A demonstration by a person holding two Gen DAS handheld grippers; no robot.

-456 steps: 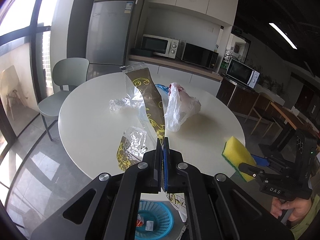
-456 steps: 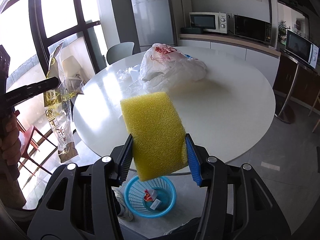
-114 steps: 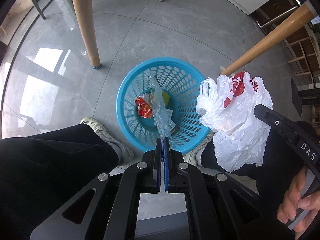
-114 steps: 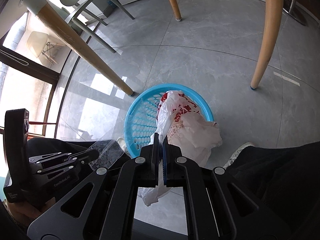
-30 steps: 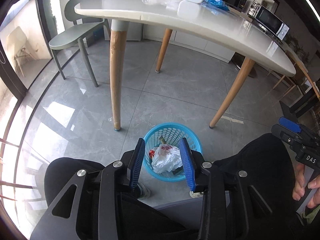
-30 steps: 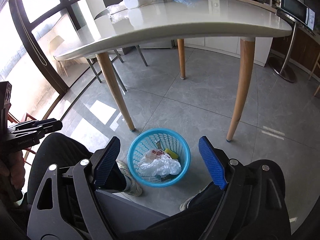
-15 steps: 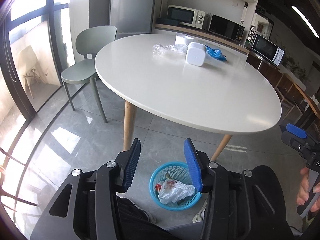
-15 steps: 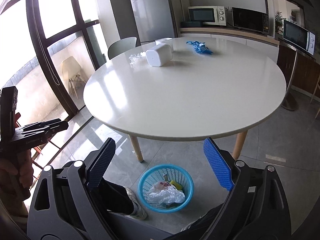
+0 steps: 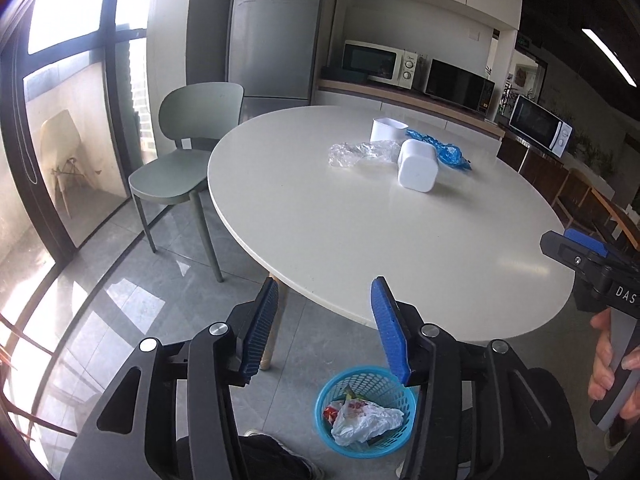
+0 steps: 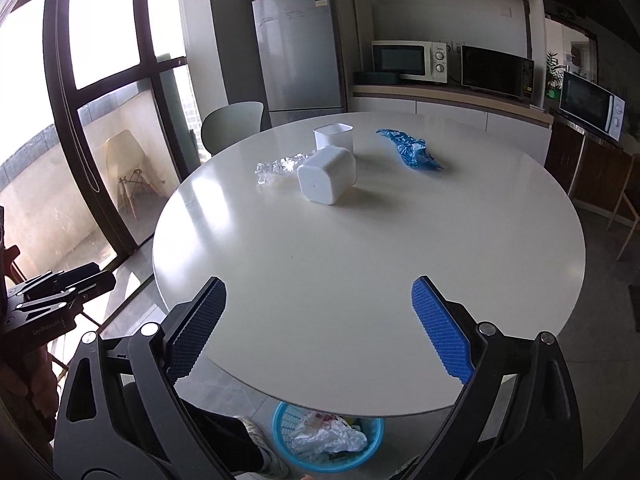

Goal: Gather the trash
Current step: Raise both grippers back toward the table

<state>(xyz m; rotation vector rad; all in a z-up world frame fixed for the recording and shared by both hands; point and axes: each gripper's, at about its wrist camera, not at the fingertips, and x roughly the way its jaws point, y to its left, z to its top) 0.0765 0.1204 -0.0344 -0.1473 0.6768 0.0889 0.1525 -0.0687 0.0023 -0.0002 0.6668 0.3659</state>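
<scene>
On the round white table (image 9: 340,232) lie a crumpled clear plastic wrapper (image 9: 360,152), a blue plastic bag (image 9: 444,150), a white container on its side (image 9: 416,164) and an upright white cup (image 9: 387,129). The same things show in the right wrist view: wrapper (image 10: 280,170), blue bag (image 10: 412,152), tipped container (image 10: 326,180), cup (image 10: 334,136). The blue basket (image 9: 366,410) on the floor holds a white plastic bag (image 9: 366,420) and other trash. My left gripper (image 9: 324,328) and right gripper (image 10: 318,330) are open and empty at the near table edge.
A green chair (image 9: 188,152) stands left of the table. A fridge (image 9: 272,44) and a counter with microwaves (image 9: 376,62) are behind. My leg and shoe (image 10: 256,456) are beside the basket (image 10: 328,442). Glass doors (image 10: 100,100) line the left.
Both grippers have risen from floor level, over the basket, to above the table's near edge and have stayed open. The white bag and clear wrapper held earlier now lie in the basket.
</scene>
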